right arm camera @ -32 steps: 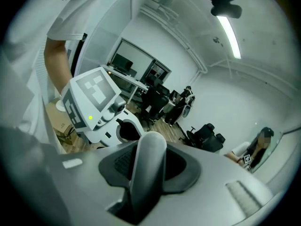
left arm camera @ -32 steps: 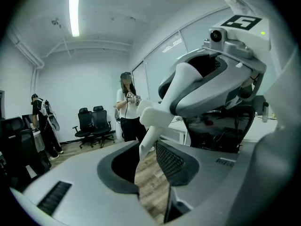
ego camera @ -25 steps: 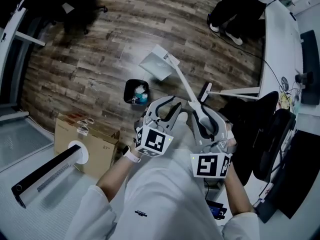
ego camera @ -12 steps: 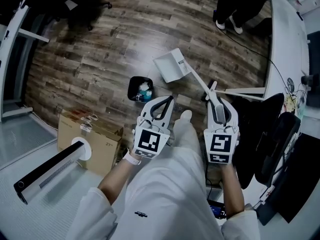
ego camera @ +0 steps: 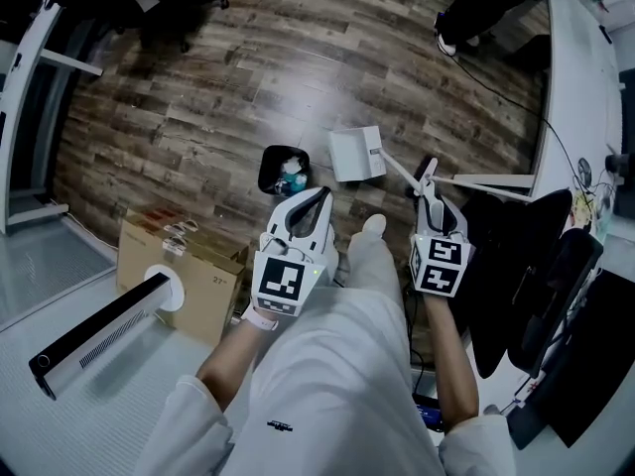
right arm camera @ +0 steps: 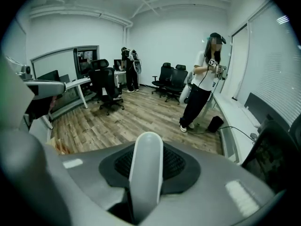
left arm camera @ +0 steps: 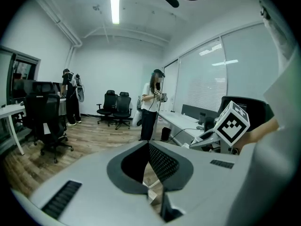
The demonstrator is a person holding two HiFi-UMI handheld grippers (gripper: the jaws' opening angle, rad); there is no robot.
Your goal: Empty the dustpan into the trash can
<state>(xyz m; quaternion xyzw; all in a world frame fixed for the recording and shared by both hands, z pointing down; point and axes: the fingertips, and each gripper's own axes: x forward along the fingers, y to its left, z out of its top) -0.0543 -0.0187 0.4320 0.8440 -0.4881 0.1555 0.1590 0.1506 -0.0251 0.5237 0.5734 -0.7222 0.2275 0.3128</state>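
The right tool (ego camera: 431, 204) is clenched on the white handle (right arm camera: 146, 168) of the dustpan (ego camera: 357, 154), while the left tool (ego camera: 317, 201) is pinched closed on nothing, its tips near the can (ego camera: 285, 170). The pan lies low, just beside the can at its right in the head view, not over it. To tip well, I judge it should be carried over the can's mouth first, then rolled slowly with its lip inside the rim, so nothing spills on the floor (ego camera: 198, 117).
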